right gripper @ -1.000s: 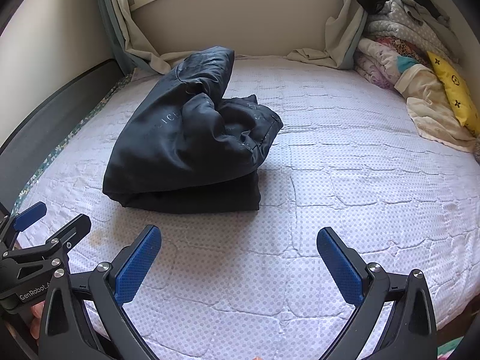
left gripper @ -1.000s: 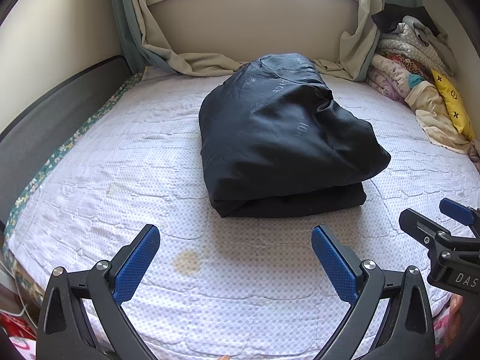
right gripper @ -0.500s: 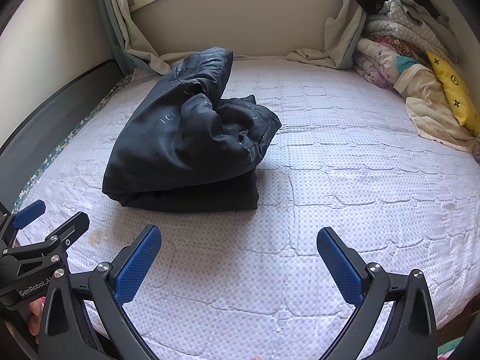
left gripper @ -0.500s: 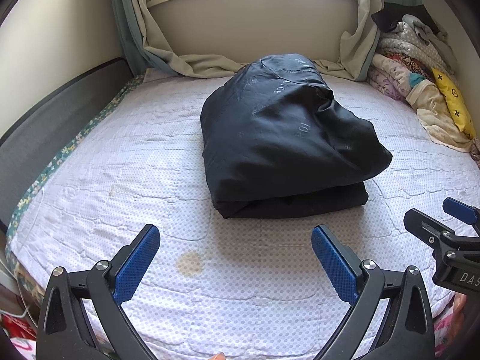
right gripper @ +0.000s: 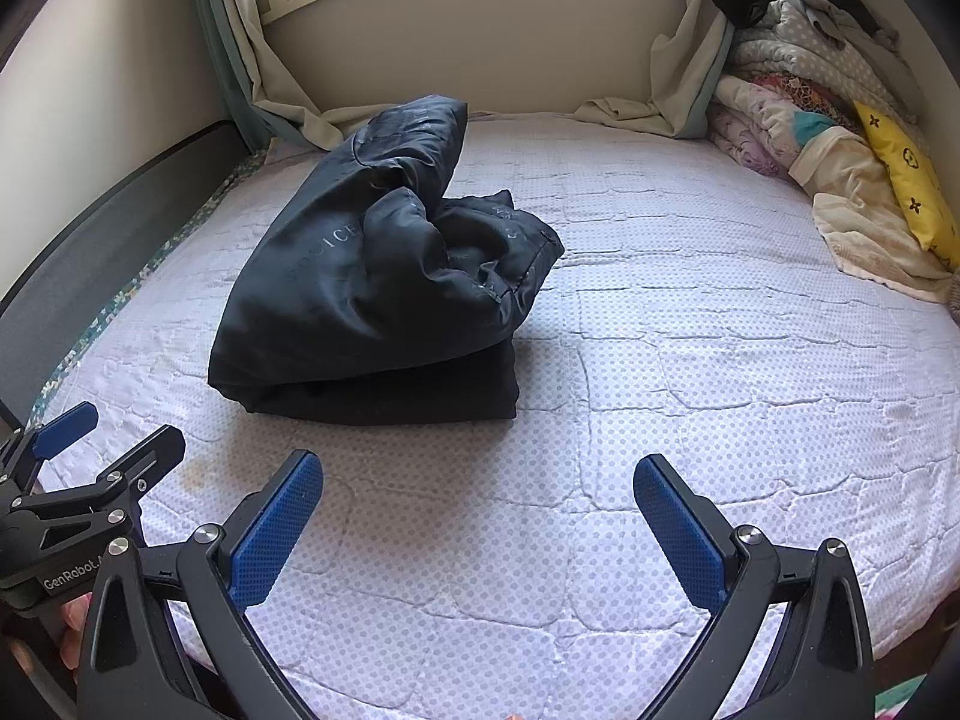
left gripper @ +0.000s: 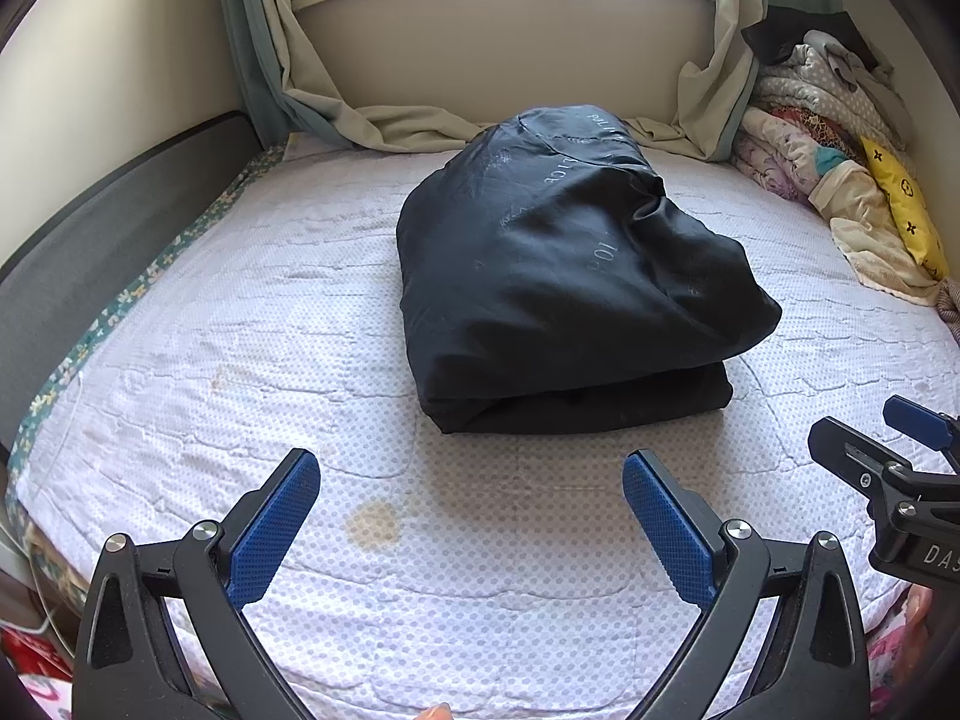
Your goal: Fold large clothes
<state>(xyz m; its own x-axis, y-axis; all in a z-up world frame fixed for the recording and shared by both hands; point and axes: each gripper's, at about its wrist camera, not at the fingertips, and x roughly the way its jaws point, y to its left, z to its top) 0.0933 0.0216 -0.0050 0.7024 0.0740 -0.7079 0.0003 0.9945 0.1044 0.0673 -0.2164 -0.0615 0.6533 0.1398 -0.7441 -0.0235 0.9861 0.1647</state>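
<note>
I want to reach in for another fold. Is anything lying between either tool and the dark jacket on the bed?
Nothing visible. Only bare mattress cover lies between the open left tool and the jacket, and likewise ahead of the open right tool. The pile of bedding sits off at the far right.

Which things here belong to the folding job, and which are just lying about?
Part of the job:
- dark folded jacket on the bed
- left claw, open, empty
- right claw, open, empty
- quilted mattress cover, the work surface

Just lying about:
- heap of bedding in the far right corner
- yellow pillow
- curtains trailing onto the bed
</note>
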